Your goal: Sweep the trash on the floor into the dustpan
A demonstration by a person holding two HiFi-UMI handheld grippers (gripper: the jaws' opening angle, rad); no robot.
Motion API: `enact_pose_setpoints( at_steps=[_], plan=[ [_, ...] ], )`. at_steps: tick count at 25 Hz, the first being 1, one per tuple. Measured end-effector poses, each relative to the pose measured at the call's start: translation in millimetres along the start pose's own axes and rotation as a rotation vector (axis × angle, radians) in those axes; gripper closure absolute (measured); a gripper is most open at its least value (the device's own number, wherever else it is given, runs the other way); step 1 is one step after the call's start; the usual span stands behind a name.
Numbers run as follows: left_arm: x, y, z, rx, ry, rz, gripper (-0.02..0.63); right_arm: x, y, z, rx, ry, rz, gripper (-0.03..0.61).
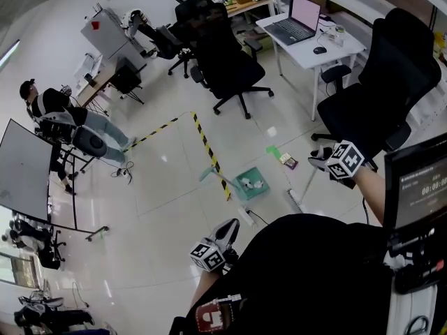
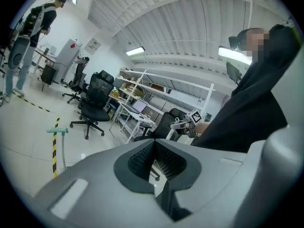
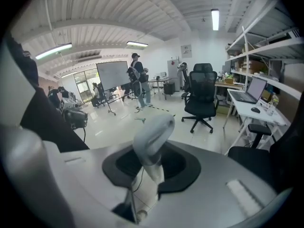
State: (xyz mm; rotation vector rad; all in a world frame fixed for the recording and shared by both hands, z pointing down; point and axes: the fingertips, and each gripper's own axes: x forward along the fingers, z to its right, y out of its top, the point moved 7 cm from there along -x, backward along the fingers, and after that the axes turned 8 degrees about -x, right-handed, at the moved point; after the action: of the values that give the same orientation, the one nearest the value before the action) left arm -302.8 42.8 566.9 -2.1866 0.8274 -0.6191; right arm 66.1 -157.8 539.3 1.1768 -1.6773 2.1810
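Right gripper clamped on broom handle; left gripper closed, empty. Risk: unheld dustpan skids, wrapper slides past.

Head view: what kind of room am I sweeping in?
Probably an office or lab workspace: a desk with an open laptop, several office chairs, and striped hazard tape.

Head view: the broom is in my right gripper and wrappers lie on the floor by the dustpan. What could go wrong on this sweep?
1. The dustpan stands free. The left gripper is shut on nothing, so a push from the broom could slide or tip it and spill the scraps inside.
2. What looks like a power strip lies beside the pan, and the bristles may catch and drag it.
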Motion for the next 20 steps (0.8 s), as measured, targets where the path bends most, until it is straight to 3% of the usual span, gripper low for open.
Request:
enact_pose_setpoints(
  at_steps=[6,10,15,20],
  plan=[
    [30.2,-67.9,108.3,-0.028,0.052,0.039,0.612,-70.1,-50.7,-16.8,-0.013,0.082,0.055,0.5],
    [29.3,-94.6,156.5,0.006,0.058,0.028,0.612,-92.7,-76.3,-31.4,-0.025,0.111,0.055,0.5],
    [-3.2,-111.6,172.5,0.002,0.098,0.061,0.612,-103.8,-89.3,-62.1,-0.051,0.134,0.042,0.5],
    [-54.6,-109.9,162.2,0.022,0.073,0.108,0.612,-112.0,-85.7,-102.3,-0.048,0.103,0.028,0.501]
  ],
)
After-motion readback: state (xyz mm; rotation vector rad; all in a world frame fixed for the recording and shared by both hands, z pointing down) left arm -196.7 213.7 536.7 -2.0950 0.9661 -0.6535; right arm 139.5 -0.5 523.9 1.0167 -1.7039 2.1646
